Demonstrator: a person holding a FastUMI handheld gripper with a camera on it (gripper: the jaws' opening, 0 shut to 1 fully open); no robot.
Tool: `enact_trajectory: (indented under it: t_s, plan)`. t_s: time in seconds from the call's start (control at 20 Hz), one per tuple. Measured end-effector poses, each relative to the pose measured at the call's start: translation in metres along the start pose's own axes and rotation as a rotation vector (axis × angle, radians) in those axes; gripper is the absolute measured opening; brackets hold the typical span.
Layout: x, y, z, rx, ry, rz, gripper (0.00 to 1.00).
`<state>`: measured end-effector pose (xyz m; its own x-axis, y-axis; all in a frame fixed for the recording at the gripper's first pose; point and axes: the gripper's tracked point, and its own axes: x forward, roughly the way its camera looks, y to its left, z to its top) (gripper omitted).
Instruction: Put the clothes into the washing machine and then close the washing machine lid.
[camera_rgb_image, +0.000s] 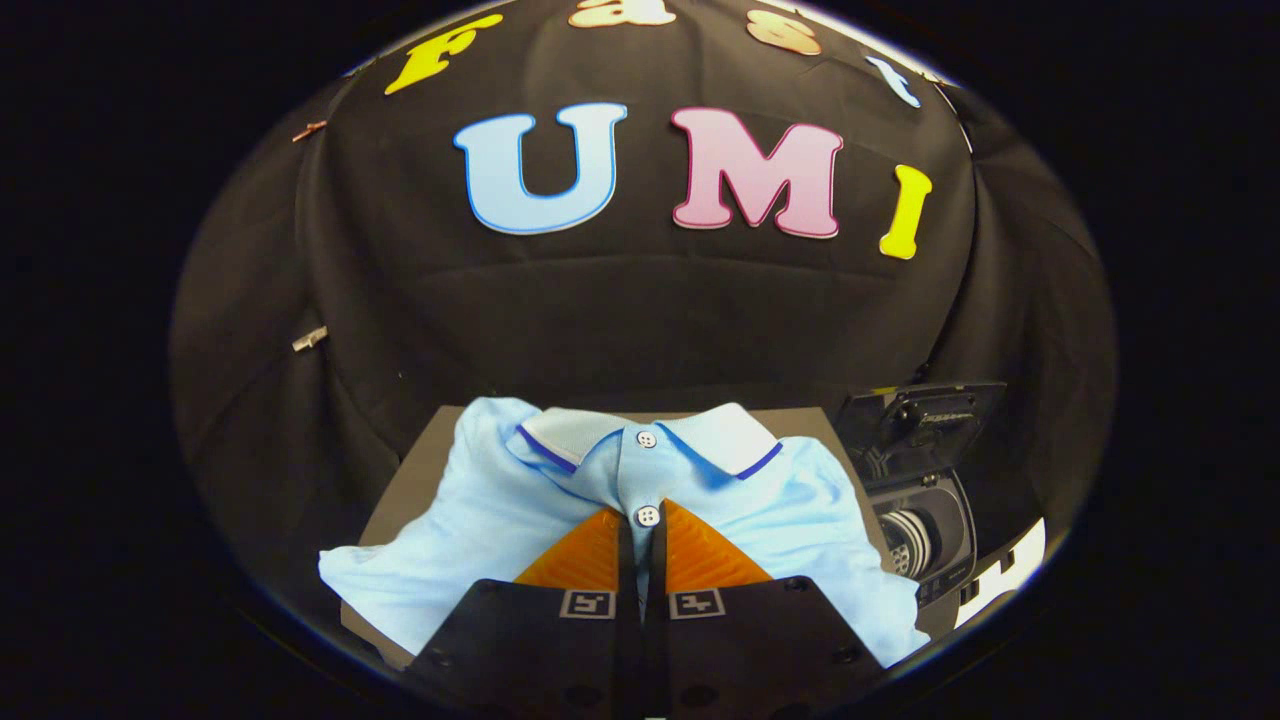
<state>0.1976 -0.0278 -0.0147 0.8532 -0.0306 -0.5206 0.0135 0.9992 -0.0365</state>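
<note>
A light blue polo shirt (490, 520) with a white collar lies spread on a brown table (415, 475). My gripper (645, 522) is over the shirt's chest, with its fingers drawn together on the button placket. A narrow strip of cloth and a button are pinched between them. To the right of the shirt stands a small dark washing machine (930, 545). Its lid (925, 415) is raised and the drum opening faces up.
Black cloth forms the booth's wall behind and around the table. The table's far edge runs just behind the shirt's collar. A white strip (1005, 580) shows beside the washing machine at the right.
</note>
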Motion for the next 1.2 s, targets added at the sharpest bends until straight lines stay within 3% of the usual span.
enact_trajectory:
  t_s: [0.3,0.5,0.9,1.2]
  plan:
    - [-0.059,-0.054,0.044,-0.062,-0.182,0.043,0.05]
    - [-0.088,-0.106,0.062,-0.107,-0.232,0.037,0.05]
    - [-0.092,-0.203,0.061,-0.192,-0.237,-0.051,0.05]
    - [-0.076,-0.263,0.069,-0.109,-0.242,-0.115,0.05]
